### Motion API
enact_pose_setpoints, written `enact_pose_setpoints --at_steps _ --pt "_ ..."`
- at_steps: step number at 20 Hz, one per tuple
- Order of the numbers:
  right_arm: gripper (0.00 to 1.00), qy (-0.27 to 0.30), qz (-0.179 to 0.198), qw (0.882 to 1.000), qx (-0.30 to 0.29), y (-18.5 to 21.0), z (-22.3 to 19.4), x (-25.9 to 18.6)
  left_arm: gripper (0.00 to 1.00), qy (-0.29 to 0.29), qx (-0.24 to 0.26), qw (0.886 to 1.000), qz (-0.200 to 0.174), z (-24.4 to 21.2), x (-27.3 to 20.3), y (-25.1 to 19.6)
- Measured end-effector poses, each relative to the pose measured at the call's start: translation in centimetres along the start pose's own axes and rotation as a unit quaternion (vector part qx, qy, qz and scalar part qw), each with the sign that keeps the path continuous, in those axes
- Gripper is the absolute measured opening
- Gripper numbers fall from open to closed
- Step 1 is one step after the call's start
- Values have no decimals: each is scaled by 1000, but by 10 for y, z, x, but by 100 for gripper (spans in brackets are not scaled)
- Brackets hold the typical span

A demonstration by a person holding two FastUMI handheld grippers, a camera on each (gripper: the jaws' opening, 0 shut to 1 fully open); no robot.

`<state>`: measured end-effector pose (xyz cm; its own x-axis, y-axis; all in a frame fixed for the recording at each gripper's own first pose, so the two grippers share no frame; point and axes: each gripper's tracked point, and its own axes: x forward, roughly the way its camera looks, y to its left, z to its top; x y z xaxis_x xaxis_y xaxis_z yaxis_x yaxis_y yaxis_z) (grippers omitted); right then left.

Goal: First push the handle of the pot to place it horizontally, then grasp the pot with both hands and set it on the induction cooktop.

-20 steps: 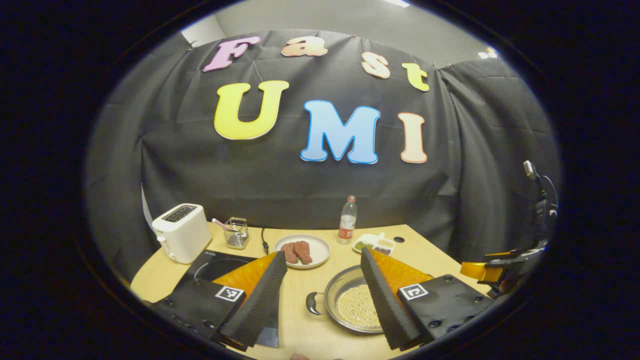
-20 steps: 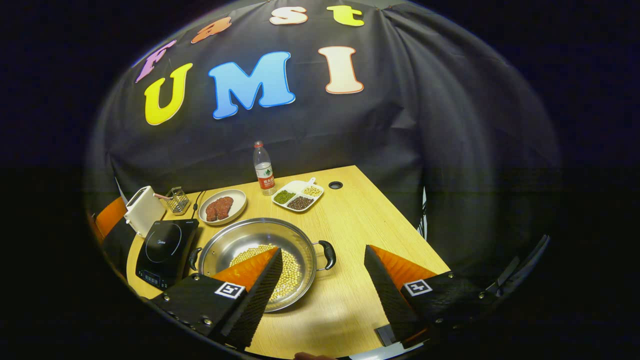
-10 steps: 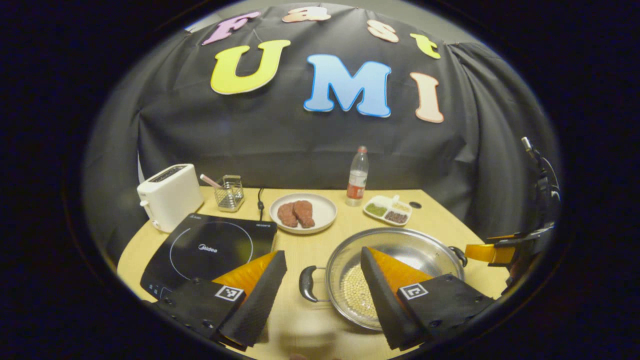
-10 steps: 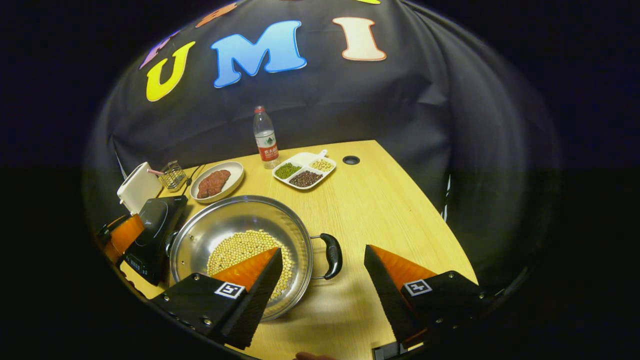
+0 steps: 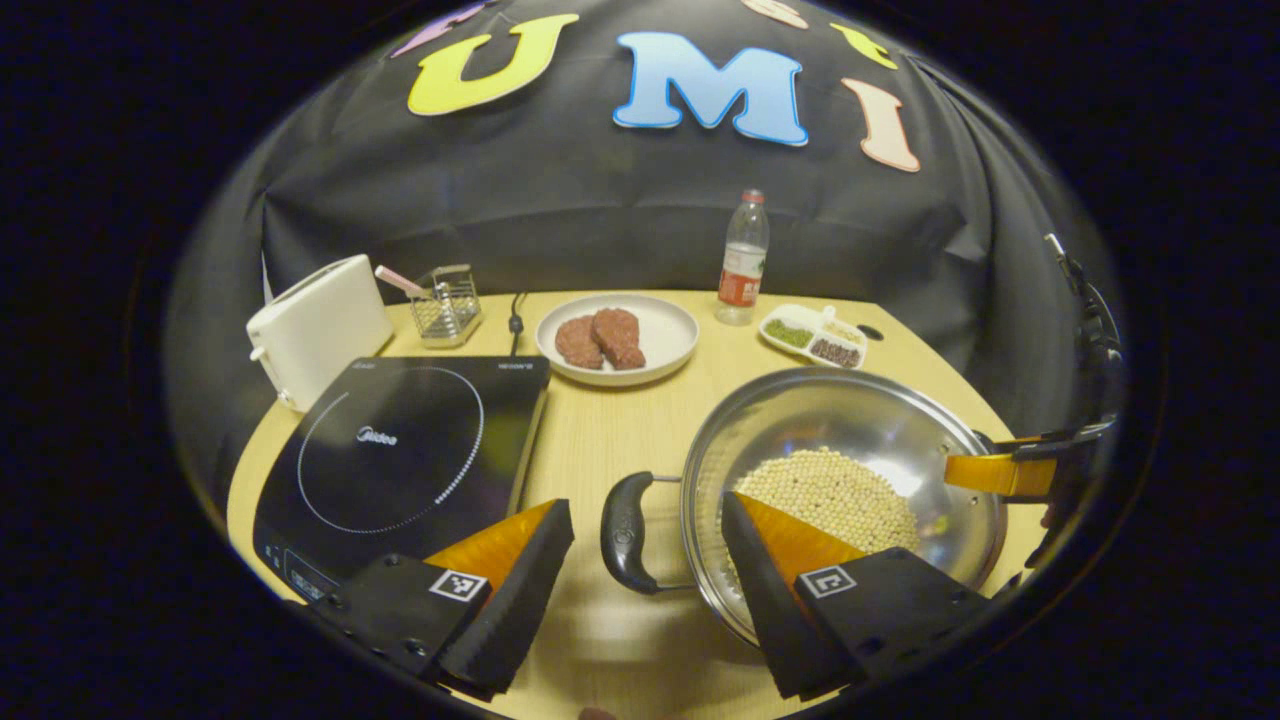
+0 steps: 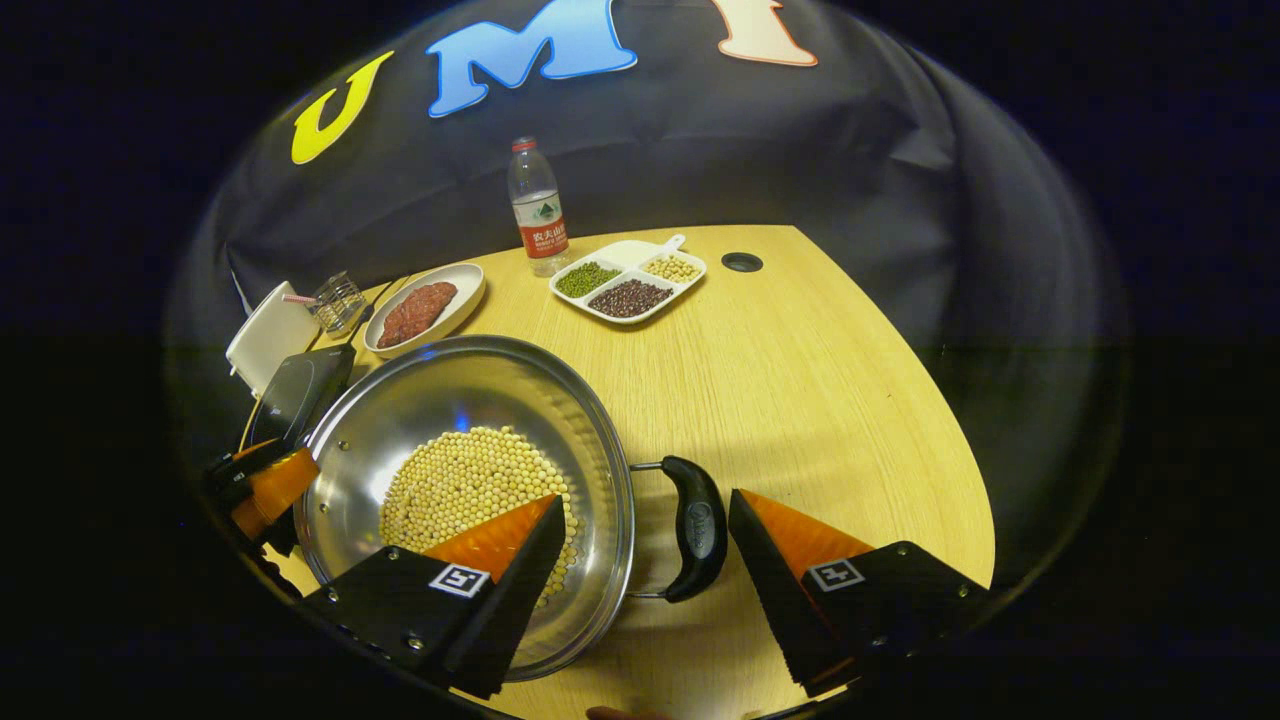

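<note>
A steel pot (image 5: 850,430) (image 6: 480,400) holding yellow beans stands on the wooden table, with a black handle on each side. Its left handle (image 5: 625,532) lies between the wide-apart fingers of my left gripper (image 5: 645,590), which is open. In the right gripper view the pot's other handle (image 6: 698,525) sits between the spread fingers of my right gripper (image 6: 645,590), also open. The right gripper (image 5: 1010,472) also shows at the pot's far rim in the left gripper view. The black induction cooktop (image 5: 400,455) (image 6: 300,390) lies left of the pot.
A white toaster (image 5: 315,325) and a wire basket (image 5: 445,300) stand behind the cooktop. A plate of meat (image 5: 615,335), a water bottle (image 5: 742,260) and a divided dish of beans (image 5: 815,335) line the table's back. The table's right half (image 6: 820,400) is bare wood.
Both grippers have come down and forward toward the pot; each handle now lies between a gripper's open fingers. The pot and the rest have not moved.
</note>
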<state>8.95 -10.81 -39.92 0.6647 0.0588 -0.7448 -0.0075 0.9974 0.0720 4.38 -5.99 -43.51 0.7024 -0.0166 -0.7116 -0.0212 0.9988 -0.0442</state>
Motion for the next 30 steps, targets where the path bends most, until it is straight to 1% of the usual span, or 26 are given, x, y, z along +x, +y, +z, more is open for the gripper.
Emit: enact_pose_setpoints --at_steps 1,3,6,7,8,9,10,11,12,13,14,15,16,18,19,20,21,22,23,24,26,28,30 --pt "100 4 5 1000 -3 2 -1 3 98 8 -1 1000 1 -4 5 1" --pt "94 12 10 1000 -11 3 -5 10 98 17 4 1000 5 -9 10 3" --pt "91 21 1 1000 -19 -3 -9 17 96 30 15 999 5 -13 16 0" --pt "81 25 1 1000 -12 -5 -10 19 91 37 19 999 7 -16 17 -1" --pt "79 35 -2 999 -2 -8 -15 22 89 40 25 999 10 -15 17 -1" --pt "76 42 4 999 12 -6 -16 21 85 40 30 999 11 -14 18 -4" --pt "70 45 7 999 18 -5 -18 23 78 42 38 998 10 -14 19 -5" --pt "70 48 6 999 17 -5 -19 24 79 44 45 998 13 -15 18 -4" --pt "70 48 4 999 16 -6 -18 23 75 46 48 998 12 -15 18 -4" --pt "70 50 5 998 24 -6 -19 25 75 46 45 998 5 -15 19 -6" --pt "68 46 10 998 38 -7 -17 22 75 47 37 998 1 -14 19 -5" --pt "68 50 12 997 50 -6 -15 24 72 50 31 998 -3 -15 19 -6" --pt "58 56 11 997 56 -6 -16 26 67 51 36 998 -3 -15 21 -5" --pt "57 54 3 997 49 -5 -18 21 65 56 54 997 -2 -13 21 -3" --pt "57 53 -1 997 51 -5 -18 20 71 56 50 997 -3 -11 21 -4" --pt "57 53 -6 997 53 -4 -19 18 62 58 43 997 -8 -10 21 -4" --pt "57 51 -11 997 52 -4 -19 17 64 59 37 997 -15 -11 23 -4" --pt "57 48 -15 997 53 -3 -17 15 60 60 35 997 -22 -12 22 -3" --pt "57 43 -17 998 52 -2 -16 13 63 59 32 997 -28 -12 21 -2" --pt "57 41 -17 998 49 0 -16 10 60 58 30 997 -30 -11 19 -1" --pt "57 39 -19 998 53 4 -17 -1 63 54 33 997 -33 -6 11 2" --pt "57 35 -18 998 58 9 -15 -12 60 46 36 998 -37 4 -1 6" --pt "57 32 -18 997 61 16 -13 -22 60 43 38 998 -39 12 -12 11"
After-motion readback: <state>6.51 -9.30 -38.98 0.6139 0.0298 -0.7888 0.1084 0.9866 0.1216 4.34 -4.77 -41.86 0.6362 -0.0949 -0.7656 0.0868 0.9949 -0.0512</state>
